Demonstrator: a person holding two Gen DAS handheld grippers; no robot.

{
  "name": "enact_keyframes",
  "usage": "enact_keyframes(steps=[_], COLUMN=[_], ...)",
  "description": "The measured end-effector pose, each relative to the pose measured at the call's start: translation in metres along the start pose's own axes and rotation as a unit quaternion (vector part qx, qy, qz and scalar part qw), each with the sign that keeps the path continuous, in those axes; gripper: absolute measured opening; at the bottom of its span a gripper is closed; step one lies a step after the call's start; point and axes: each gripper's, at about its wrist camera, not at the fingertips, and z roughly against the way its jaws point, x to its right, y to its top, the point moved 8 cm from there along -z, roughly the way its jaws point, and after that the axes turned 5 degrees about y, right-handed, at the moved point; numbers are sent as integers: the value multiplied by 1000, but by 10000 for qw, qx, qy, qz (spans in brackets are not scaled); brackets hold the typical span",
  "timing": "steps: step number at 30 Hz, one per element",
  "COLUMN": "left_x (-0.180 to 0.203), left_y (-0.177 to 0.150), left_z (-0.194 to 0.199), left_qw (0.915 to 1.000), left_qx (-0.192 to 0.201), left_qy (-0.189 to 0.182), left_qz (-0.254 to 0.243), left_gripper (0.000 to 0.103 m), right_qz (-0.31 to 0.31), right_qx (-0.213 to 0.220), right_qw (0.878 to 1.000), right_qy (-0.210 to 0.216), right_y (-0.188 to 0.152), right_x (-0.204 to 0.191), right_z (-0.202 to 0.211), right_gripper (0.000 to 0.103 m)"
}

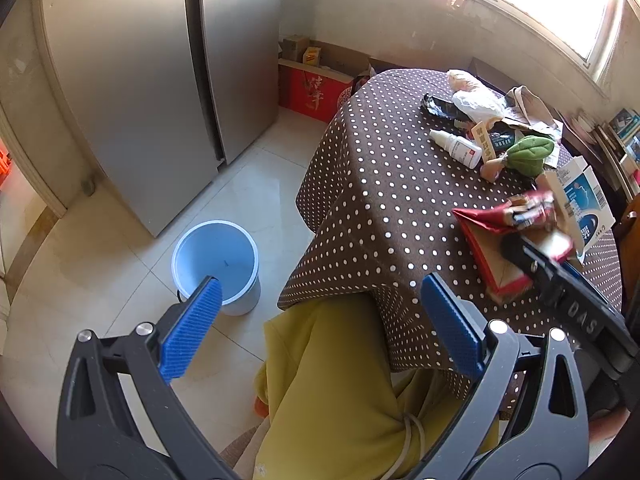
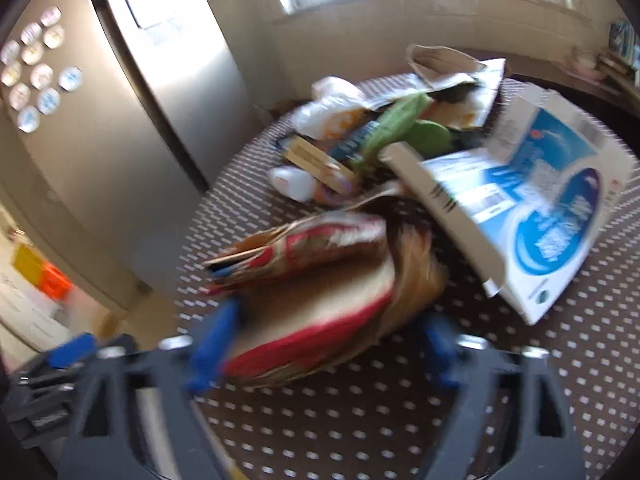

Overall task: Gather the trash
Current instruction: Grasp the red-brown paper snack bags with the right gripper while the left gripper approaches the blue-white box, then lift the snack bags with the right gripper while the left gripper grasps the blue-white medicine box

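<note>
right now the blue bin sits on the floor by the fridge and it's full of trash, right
Not quite. The blue bin does sit on the floor by the fridge, but it is empty: the left wrist view looks straight into it and shows only its bare inside. The trash is on the table.

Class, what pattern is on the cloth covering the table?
The tablecloth is brown with white polka dots, clearest in the left wrist view.

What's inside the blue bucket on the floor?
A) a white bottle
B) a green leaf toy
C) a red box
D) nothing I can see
D: the blue bucket on the floor shows only its bare inside, while the trash lies up on the dotted tablecloth.
</note>
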Motion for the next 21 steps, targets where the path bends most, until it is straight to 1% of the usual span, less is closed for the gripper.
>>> enact_keyframes(steps=[1,2,4,6,8,11,12,16,18,21], left_x=[1,2,4,5,7,13,17,39,54,81], left_y=[1,1,1,1,2,5,6,14,18,23], left_z=[0,0,1,3,6,11,13,22,25,27], left_qw=[10000,10000,10000,10000,10000,9999,9999,9992,9985,9968], left_qx=[-5,-12,-15,6,39,102,132,285,341,391], left_qy=[8,16,21,34,51,6,-28,-165,-265,-448], left_qz=[-3,-4,-13,-13,-3,-14,-35,-206,-342,-534], left_gripper=[97,97,97,97,97,97,97,97,97,97], right_qz=[-25,0,174,209,174,341,347,104,117,33], right_qx=[61,88,159,239,354,587,654,910,1106,1413], right_qw=[9998,9997,9995,9990,9982,9970,9964,9939,9921,9891], right_qy=[171,243,196,305,455,383,419,612,572,404], right_y=[1,2,2,4,5,8,8,16,22,29], right_x=[-2,-2,-4,-7,-9,-10,-11,-1,6,23], right_z=[1,2,5,10,22,41,48,75,88,110], right_gripper=[43,39,37,28,26,25,25,25,25,25])
